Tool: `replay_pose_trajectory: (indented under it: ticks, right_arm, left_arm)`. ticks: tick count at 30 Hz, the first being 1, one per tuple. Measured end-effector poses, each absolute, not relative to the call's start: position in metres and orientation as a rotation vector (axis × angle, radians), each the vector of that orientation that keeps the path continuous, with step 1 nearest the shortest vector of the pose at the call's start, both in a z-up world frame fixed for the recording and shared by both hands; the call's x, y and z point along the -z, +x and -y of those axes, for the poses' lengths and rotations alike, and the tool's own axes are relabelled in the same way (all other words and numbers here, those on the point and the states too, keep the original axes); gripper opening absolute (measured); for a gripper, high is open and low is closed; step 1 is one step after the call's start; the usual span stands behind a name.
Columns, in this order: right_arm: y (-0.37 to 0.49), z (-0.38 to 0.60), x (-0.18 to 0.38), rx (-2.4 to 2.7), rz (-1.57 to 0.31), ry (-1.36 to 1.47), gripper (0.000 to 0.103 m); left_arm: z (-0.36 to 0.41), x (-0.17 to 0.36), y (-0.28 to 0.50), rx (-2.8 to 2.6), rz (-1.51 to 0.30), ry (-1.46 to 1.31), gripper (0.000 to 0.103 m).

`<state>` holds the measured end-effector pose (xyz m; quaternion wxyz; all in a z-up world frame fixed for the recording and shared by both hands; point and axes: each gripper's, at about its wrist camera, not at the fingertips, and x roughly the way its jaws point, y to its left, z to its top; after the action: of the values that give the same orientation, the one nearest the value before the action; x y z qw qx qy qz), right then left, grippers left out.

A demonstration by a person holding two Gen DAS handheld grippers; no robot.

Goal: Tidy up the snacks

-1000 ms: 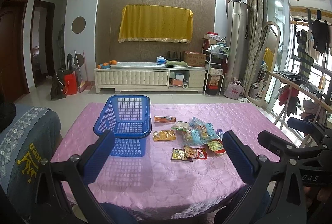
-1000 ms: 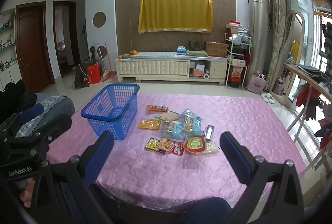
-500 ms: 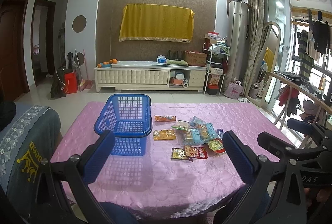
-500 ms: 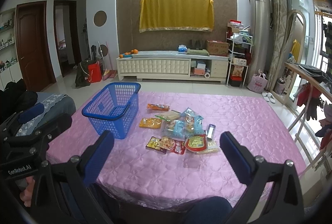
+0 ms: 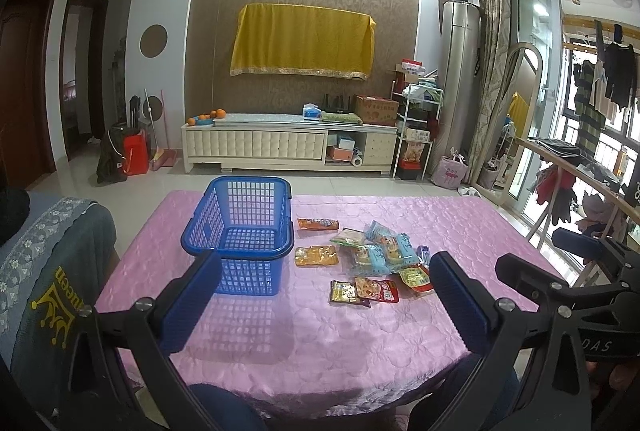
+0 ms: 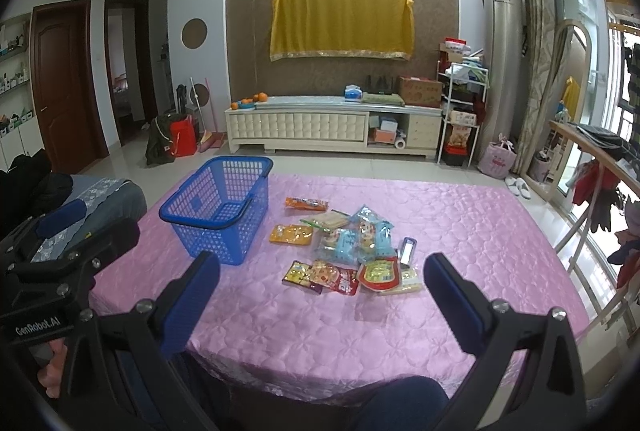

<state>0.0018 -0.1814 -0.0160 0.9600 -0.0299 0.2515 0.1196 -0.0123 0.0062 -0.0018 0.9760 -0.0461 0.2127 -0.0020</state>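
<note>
**Snack packets spread beside the blue basket, both grippers held back**

Snack packets [image 6: 352,247] lie in a loose cluster near the middle of the pink quilted surface [image 6: 480,231], and we see none of them in the blue plastic basket [image 6: 218,209]. The basket stands just to the left of the cluster with its handle folded down along the rim; through its mesh we see no packets inside.

At the far edge of the cluster lies an orange packet [image 5: 318,224], apart from the rest. A flat yellow-orange packet [image 5: 316,255] sits nearest the basket. Pale blue packets [image 5: 386,249] overlap in the middle, a red packet [image 6: 336,277] and a red-rimmed tray packet [image 6: 380,271] lie nearest us, and a small dark blue packet [image 6: 407,250] rests at the right edge.

We hold the left gripper [image 5: 324,305] and the right gripper [image 6: 320,301] above the near edge of the surface, well short of the snacks. The jaws of both are spread wide and grasp nothing.

Beyond the surface stand a cream TV cabinet [image 6: 332,129] and a yellow cloth [image 6: 340,25] draped on the wall.
</note>
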Motion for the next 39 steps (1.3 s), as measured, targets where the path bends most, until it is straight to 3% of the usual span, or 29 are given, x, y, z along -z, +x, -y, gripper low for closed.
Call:
replay_pose_trajectory:
  ticks: [18, 30, 39]
  right_arm:
    - [0.032, 0.187, 0.009, -0.265, -0.487, -0.029, 0.103]
    - [0.106, 0.233, 0.027, -0.258, -0.570, 0.008, 0.103]
    - [0.172, 0.254, 0.065, -0.206, -0.669, -0.032, 0.103]
  left_arm:
    - [0.003, -0.003, 0.028, 0.058, -0.467, -0.097, 0.103]
    - [0.041, 0.012, 0.118, 0.145, -0.581, -0.067, 0.103]
    - [0.066, 0.056, 0.201, 0.157, -0.755, -0.042, 0.103]
